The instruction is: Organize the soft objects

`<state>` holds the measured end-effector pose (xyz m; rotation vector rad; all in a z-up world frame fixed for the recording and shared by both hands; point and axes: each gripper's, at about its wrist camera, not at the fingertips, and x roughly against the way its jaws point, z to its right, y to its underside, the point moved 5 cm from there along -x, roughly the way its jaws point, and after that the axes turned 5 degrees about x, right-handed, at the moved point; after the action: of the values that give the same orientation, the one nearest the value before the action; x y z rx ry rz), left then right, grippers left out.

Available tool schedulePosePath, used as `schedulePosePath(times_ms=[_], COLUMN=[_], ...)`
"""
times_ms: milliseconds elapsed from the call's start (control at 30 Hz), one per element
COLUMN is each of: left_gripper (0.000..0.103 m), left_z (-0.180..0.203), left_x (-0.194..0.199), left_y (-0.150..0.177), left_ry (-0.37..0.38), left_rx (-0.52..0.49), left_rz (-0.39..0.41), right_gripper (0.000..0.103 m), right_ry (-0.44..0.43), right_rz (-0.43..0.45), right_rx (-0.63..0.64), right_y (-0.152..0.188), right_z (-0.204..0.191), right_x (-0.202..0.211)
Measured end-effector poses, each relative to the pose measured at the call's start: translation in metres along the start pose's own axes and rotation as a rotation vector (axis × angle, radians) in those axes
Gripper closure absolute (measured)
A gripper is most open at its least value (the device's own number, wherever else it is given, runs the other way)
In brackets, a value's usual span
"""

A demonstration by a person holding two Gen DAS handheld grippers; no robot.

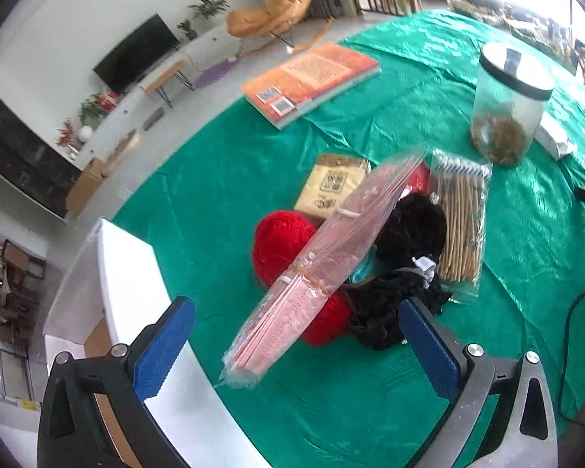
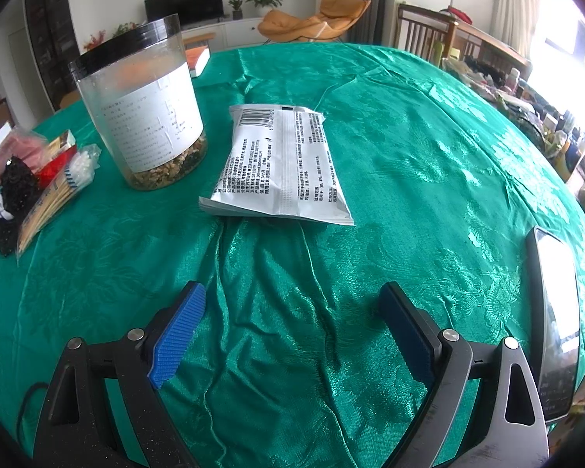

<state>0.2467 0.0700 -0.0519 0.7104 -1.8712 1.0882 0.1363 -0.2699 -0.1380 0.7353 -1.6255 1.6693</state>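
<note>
left gripper [image 1: 296, 335] released, jaws wide, holding nothing. right gripper [image 2: 292, 327] likewise released over the green tablecloth [image 2: 409, 156]. pink packet [image 1: 316, 273] leans tilted on the red yarn [image 1: 280, 241], black fabric [image 1: 405, 241] touching beside it, cotton swab bag [image 1: 462, 226] just beyond.

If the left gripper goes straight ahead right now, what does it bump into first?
Probably the pink packet in clear plastic, which sits between the open left gripper fingers' line, leaning on the red yarn. Depth is uncertain.
</note>
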Motion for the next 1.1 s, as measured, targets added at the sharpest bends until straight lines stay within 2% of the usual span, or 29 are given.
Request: schedulePosePath(times_ms=[33, 100, 133, 167, 233, 300, 367, 433, 500, 567, 667, 767, 800, 833, 867, 933, 1100], left_gripper=[0.000, 0.019, 0.046, 0.061, 0.065, 0.067, 0.068, 0.068, 0.068, 0.068, 0.068, 0.068, 0.068, 0.068, 0.068, 0.068, 0.068], left_z=[-0.002, -0.004, -0.005, -0.010, -0.018, -0.020, -0.025, -0.030, -0.034, -0.037, -0.036, -0.036, -0.038, -0.040, -0.043, -0.048, -0.069], left_x=[-0.012, -0.027, -0.030, -0.031, -0.025, -0.020, -0.012, -0.005, -0.002, 0.002, 0.015, 0.030, 0.036, 0.042, 0.047, 0.057, 0.080], left_y=[0.001, 0.003, 0.003, 0.006, 0.008, 0.010, 0.016, 0.022, 0.025, 0.029, 0.033, 0.038, 0.039, 0.041, 0.042, 0.045, 0.062], left_ry=[0.021, 0.058, 0.100, 0.129, 0.166, 0.194, 0.232, 0.266, 0.285, 0.307, 0.326, 0.347, 0.352, 0.357, 0.362, 0.378, 0.438], left_rx=[-0.006, 0.011, 0.047, 0.097, 0.176, 0.229, 0.294, 0.366, 0.430, 0.482, 0.511, 0.521, 0.523, 0.527, 0.531, 0.548, 0.625], left_rz=[-0.037, -0.065, -0.071, -0.074, -0.043, -0.022, -0.001, 0.018, 0.034, 0.051, 0.082, 0.107, 0.117, 0.129, 0.140, 0.160, 0.205], right_gripper=[0.011, 0.011, 0.011, 0.011, 0.011, 0.011, 0.012, 0.012, 0.012, 0.012, 0.012, 0.013, 0.017, 0.036, 0.036, 0.037, 0.037], right_ry=[0.000, 0.000, 0.000, -0.001, -0.006, -0.039, -0.130, -0.191, -0.210, -0.201, -0.225, -0.136, -0.111, -0.099, -0.089, -0.123, -0.097], right_rz=[0.000, 0.000, 0.000, 0.000, 0.000, 0.001, 0.030, 0.067, 0.063, -0.018, -0.142, -0.240, -0.234, -0.220, -0.213, -0.204, -0.077], right_rx=[0.000, 0.000, 0.000, 0.001, 0.003, -0.012, -0.094, -0.215, -0.257, -0.228, -0.137, -0.011, -0.001, -0.008, -0.019, -0.078, -0.152], right_y=[0.000, 0.000, 0.000, 0.000, 0.001, 0.001, -0.003, -0.017, -0.038, -0.060, -0.082, -0.087, -0.089, -0.091, -0.093, -0.096, -0.114], right_z=[0.000, 0.000, 0.000, 0.000, -0.001, -0.001, 0.006, 0.022, 0.033, 0.035, 0.015, 0.000, 0.001, 0.004, 0.008, 0.019, 0.041], right_x=[0.000, 0.000, 0.000, 0.000, 0.001, 0.004, 0.013, 0.020, 0.017, 0.000, -0.032, -0.060, -0.062, -0.061, -0.058, -0.051, -0.002])
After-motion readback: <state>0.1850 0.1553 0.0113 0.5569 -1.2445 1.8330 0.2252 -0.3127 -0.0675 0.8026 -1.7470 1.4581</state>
